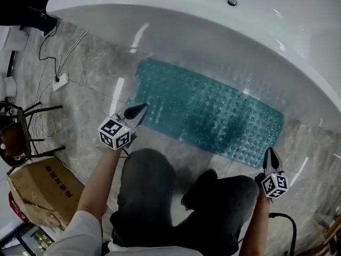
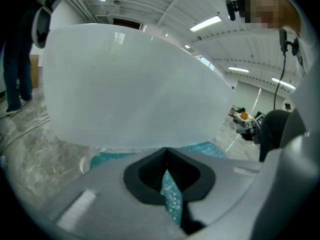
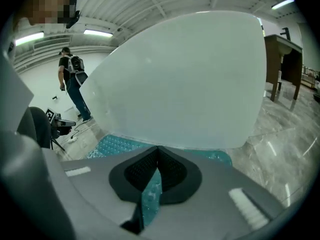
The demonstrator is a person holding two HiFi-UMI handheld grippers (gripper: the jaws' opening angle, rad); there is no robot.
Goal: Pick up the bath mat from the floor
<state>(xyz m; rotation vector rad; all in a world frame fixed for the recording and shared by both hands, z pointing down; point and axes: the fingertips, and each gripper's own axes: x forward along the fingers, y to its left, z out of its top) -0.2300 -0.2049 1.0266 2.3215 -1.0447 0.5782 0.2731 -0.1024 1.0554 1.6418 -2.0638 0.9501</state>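
**Both grippers closed on the near edge of the bath mat**

A big white bathtub [image 1: 213, 15] fills the top of the head view. Under it is a grey marble floor [image 1: 90, 95]. The teal bath mat [image 1: 213, 111], covered with small bumps, lies spread on this floor just beside the curved wall of the tub.

At the lower left stands a worn cardboard box [image 1: 37, 191]. It has dark print on its top, but the print is too small to read. A white power strip [image 1: 60, 81] with thin cables lies on the floor further left.

The left gripper [image 1: 139, 109] is at the near left corner of the mat. In the left gripper view its jaws are closed on a thin teal strip of the mat. The right gripper [image 1: 270, 152] is at the near right corner, and the right gripper view shows its jaws pinching the mat edge in the same way. Each gripper carries a cube with black and white square patterns; no letters can be read on them.
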